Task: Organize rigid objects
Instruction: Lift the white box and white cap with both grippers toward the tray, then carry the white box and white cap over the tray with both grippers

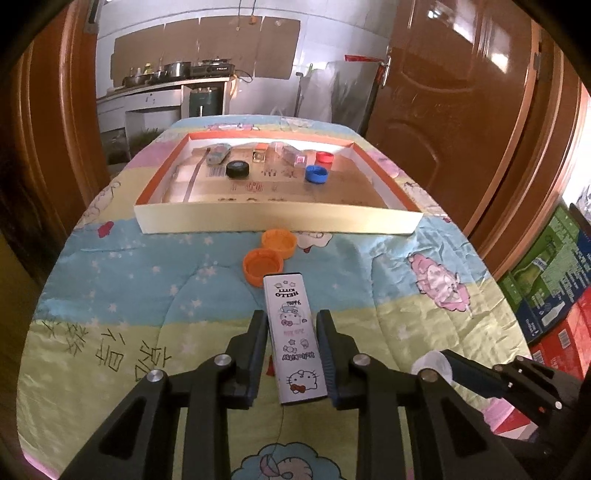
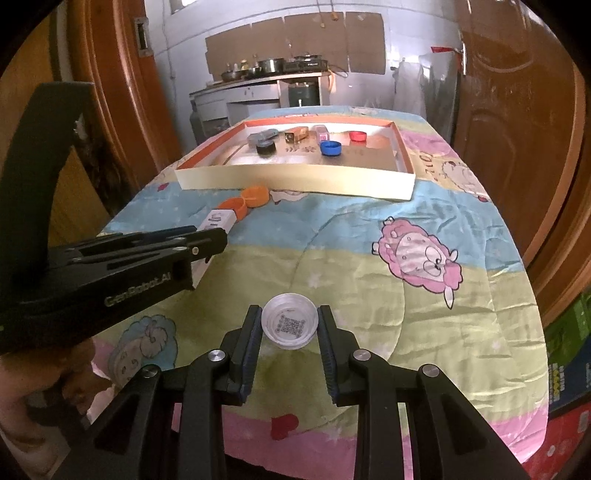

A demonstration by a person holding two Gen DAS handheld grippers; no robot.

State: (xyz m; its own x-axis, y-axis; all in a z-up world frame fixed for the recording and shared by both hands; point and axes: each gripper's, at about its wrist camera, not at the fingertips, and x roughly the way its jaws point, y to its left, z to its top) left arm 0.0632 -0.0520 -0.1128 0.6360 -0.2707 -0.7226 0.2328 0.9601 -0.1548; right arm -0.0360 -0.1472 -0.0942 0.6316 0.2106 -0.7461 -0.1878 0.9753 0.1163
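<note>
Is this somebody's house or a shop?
Most likely a house: a stove with pots at the back, a wooden door, and a cartoon quilt spread under the tray.

Tin (image 1: 295, 336) — "HELLO KITTY" (inverted)

Daylight is coming in from beyond the fingers (image 1: 256, 332), blowing out the back wall (image 1: 207, 22). Doors (image 1: 461, 92) are glaring. Fisheye is bending edges, corners vignetting black. Near field is staying sharp, background going soft.
</note>
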